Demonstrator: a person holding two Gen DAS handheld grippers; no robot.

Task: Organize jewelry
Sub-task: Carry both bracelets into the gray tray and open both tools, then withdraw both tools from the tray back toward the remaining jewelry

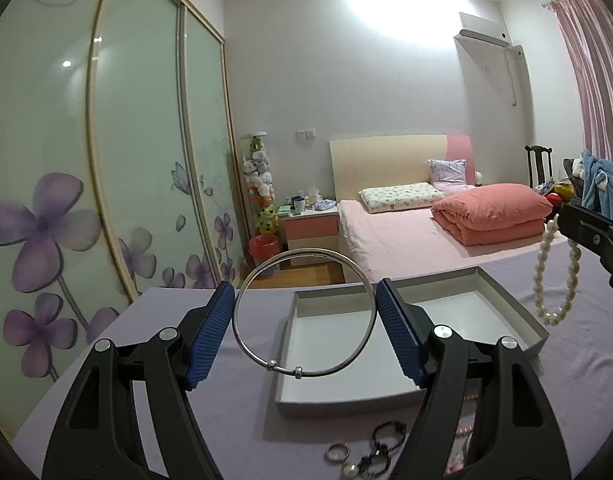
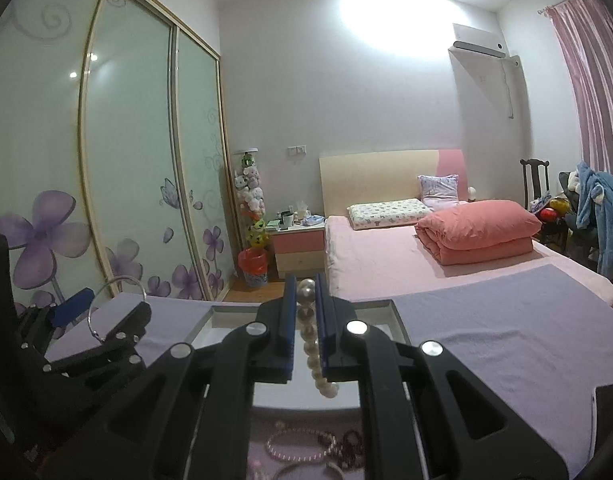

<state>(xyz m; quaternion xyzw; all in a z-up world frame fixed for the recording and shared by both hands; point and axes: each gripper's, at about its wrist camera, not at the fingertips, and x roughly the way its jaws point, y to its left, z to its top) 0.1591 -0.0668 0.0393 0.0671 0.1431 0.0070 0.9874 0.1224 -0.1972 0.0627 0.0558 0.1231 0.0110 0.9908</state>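
Note:
My left gripper [image 1: 304,304] is shut on a thin silver bangle [image 1: 242,332], holding it upright above the near left part of an open grey box [image 1: 518,312] on the lavender cloth. My right gripper [image 2: 305,300] is shut on a white pearl bracelet [image 2: 310,340], which hangs between its blue pads over the box [image 2: 398,316]. In the left wrist view the right gripper [image 1: 594,232] is at the far right with the pearls [image 1: 546,280] dangling over the box's right wall. The left gripper with the bangle [image 2: 94,312] shows at the left of the right wrist view.
Loose rings and dark bead bracelets [image 1: 370,448] lie on the cloth in front of the box. Pink and dark bead bracelets [image 2: 306,444] lie under my right gripper. A bed with a folded orange quilt [image 1: 490,212] stands behind, a wardrobe [image 1: 106,160] at left.

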